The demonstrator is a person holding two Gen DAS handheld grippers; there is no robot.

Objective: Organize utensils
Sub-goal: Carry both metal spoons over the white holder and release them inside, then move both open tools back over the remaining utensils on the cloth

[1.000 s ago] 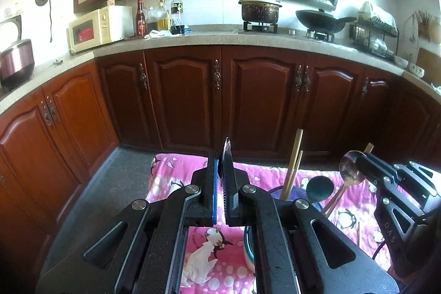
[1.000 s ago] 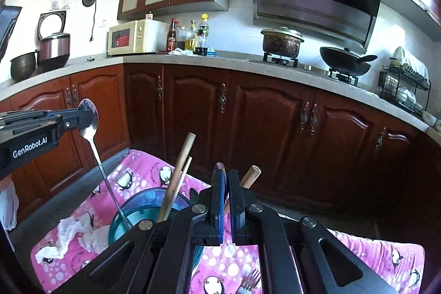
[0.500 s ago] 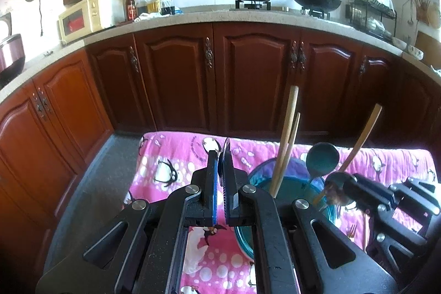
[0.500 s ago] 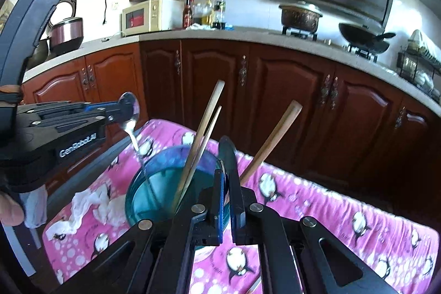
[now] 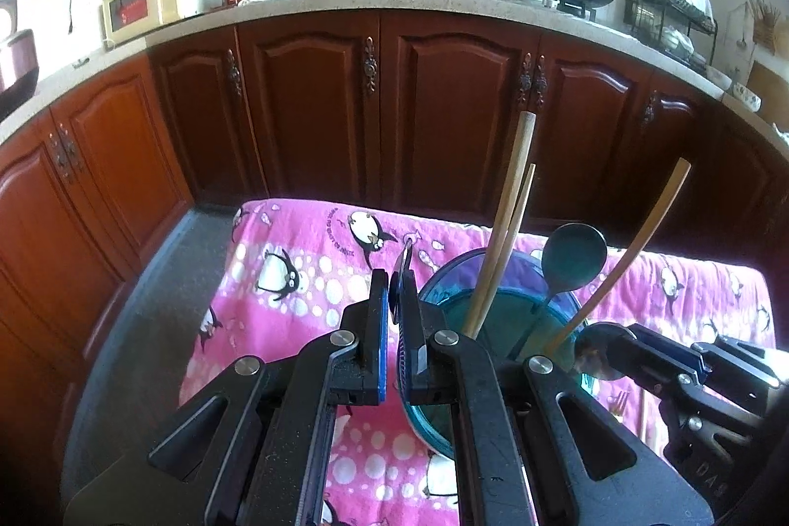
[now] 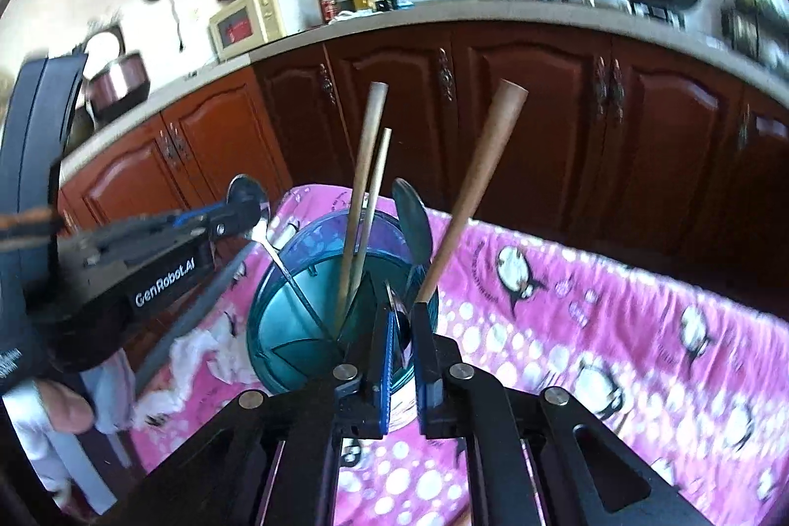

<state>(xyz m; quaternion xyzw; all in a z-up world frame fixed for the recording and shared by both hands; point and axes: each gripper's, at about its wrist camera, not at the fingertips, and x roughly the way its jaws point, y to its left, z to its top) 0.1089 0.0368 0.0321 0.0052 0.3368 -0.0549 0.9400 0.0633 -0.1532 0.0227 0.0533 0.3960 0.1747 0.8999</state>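
Observation:
A round blue utensil holder [image 5: 446, 287] [image 6: 276, 299] stands on a pink penguin cloth. It holds two wooden sticks [image 5: 508, 225] [image 6: 362, 191], a wooden handle [image 5: 641, 240] [image 6: 483, 161] and a dark teal spoon [image 5: 574, 262] [image 6: 413, 220]. My left gripper [image 5: 392, 279] [image 6: 246, 200] is shut on the bowl of a metal spoon [image 6: 283, 269], whose handle slants down into the holder. My right gripper [image 6: 400, 314] [image 5: 596, 348] hangs over the holder's near rim. Its jaws are opening, and a second metal spoon [image 6: 397, 309] stands edge-on between them with a gap on the right side.
The pink cloth [image 5: 305, 274] covers a low table in front of dark wooden kitchen cabinets [image 5: 453, 122]. A crumpled white tissue [image 6: 192, 353] lies left of the holder. A fork [image 5: 617, 403] lies on the cloth under the right gripper. A person's hand [image 6: 69, 407] holds the left gripper.
Both grippers have sunk and tipped down over the holder, bringing their spoons into it. The right gripper rolled, and its jaws have parted a little.

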